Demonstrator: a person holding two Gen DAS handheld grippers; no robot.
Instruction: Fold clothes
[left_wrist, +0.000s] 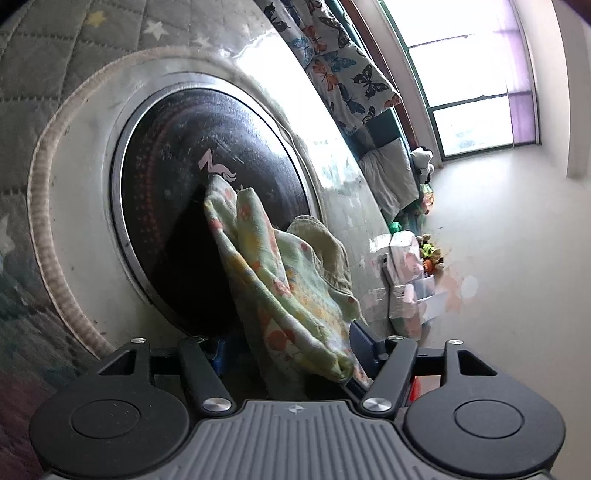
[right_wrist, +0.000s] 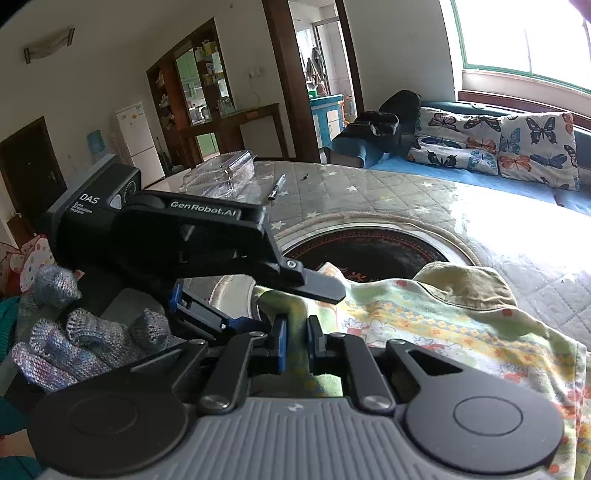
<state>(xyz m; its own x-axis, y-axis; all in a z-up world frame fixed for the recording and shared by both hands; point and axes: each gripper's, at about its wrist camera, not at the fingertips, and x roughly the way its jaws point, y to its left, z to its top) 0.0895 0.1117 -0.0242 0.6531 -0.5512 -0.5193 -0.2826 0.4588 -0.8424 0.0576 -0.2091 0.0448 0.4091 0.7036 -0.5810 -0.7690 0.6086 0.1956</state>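
The pale green cotton garment printed with orange and yellow cartoon figures (right_wrist: 436, 317) lay bunched over the black round glass hotplate (right_wrist: 373, 247) set into the grey star-quilted table cover (right_wrist: 369, 192), so by the look of it the folding was barely under way. The right gripper (right_wrist: 296, 341) had its blue-padded jaws pressed together on a gathered edge of the cloth. The left gripper (left_wrist: 291, 354), held in a hand wearing a grey knitted glove (right_wrist: 74, 332), stood part-spread around the same fabric, and whether its pads pressed on it I could not tell; flattening and every neat fold seemingly remained.

A pen (right_wrist: 276, 186) and clear plastic box (right_wrist: 221, 173) lie on the quilted table (right_wrist: 369, 192), butterfly cushions (right_wrist: 495, 146) beyond it
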